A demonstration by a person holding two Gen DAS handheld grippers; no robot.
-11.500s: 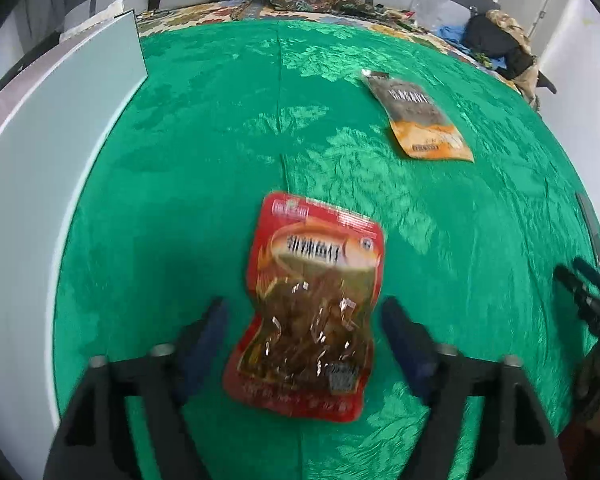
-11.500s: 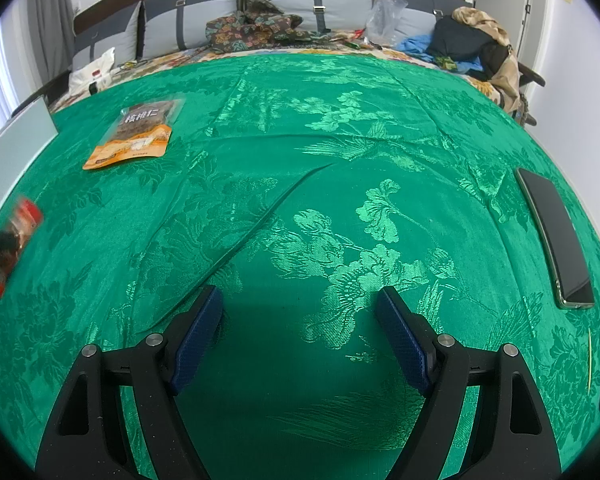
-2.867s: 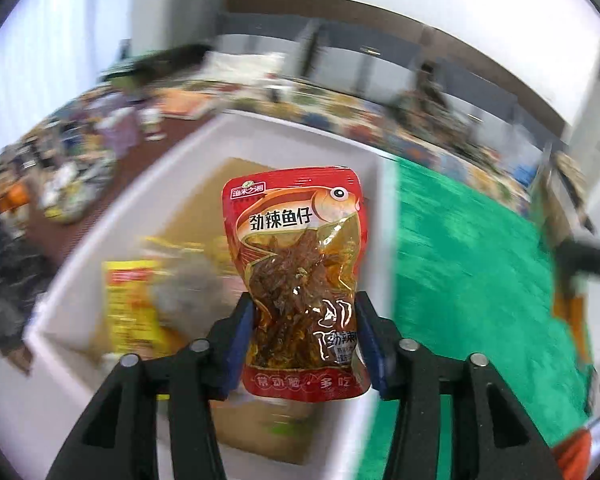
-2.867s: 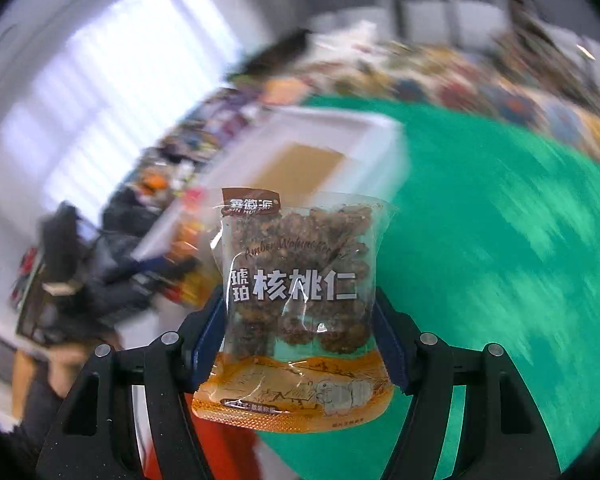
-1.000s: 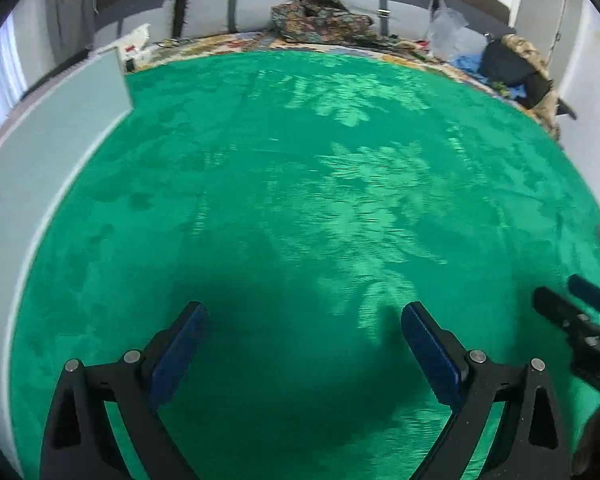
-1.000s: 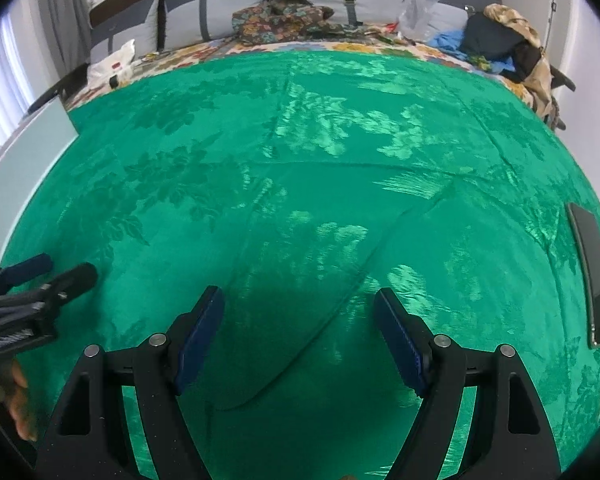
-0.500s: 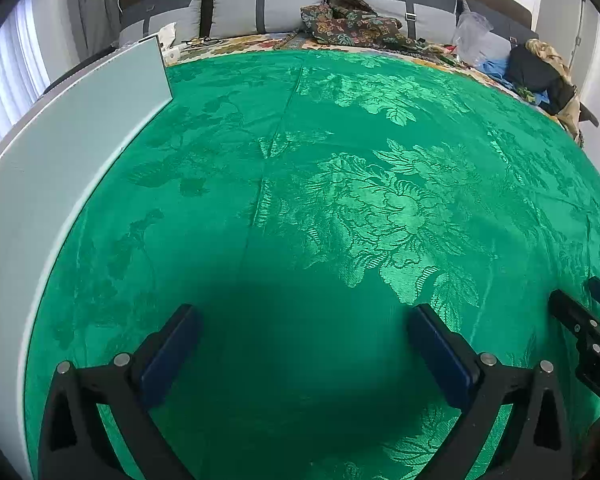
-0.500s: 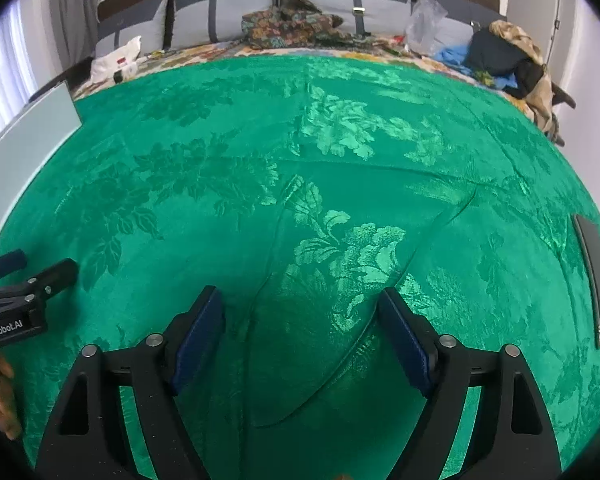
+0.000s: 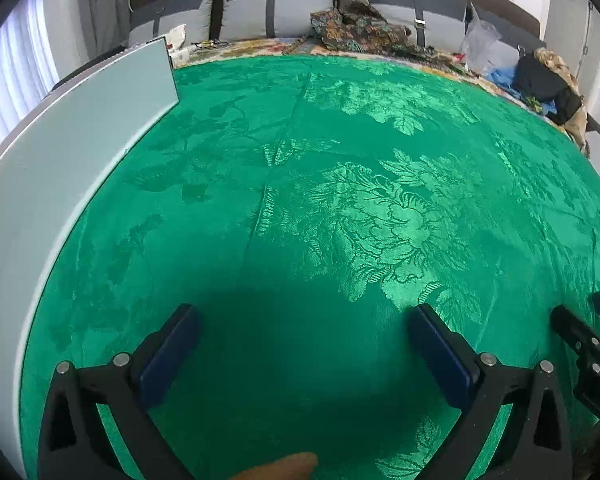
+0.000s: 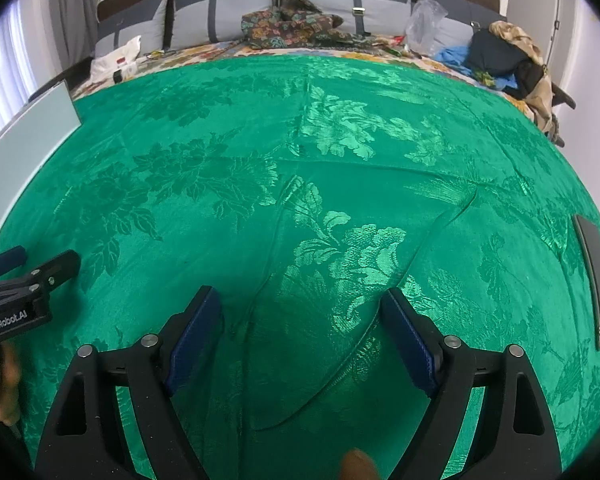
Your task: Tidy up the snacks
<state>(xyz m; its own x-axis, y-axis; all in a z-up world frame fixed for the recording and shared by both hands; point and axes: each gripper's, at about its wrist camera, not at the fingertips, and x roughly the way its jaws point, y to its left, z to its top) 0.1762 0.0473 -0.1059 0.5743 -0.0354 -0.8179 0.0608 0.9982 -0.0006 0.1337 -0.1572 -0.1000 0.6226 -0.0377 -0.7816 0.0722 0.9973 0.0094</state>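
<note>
Right gripper (image 10: 300,320), blue-padded jaws spread and just widening, empty above the green floral damask bedspread (image 10: 340,140); black phone (image 10: 598,280) at its right edge.

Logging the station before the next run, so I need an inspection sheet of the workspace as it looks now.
Surface: green floral cloth, creased, bare of snacks.
Job's things: no snack packs seen; white box at the left edge, inside hidden.
Clutter: dark flat device at the right edge.
Grippers: left gripper and right gripper open, nothing between the jaws; right's have just been opening.
Cables: nothing seen.
Surroundings: grey cushions, patterned fabric, clothing pile beyond.
</note>
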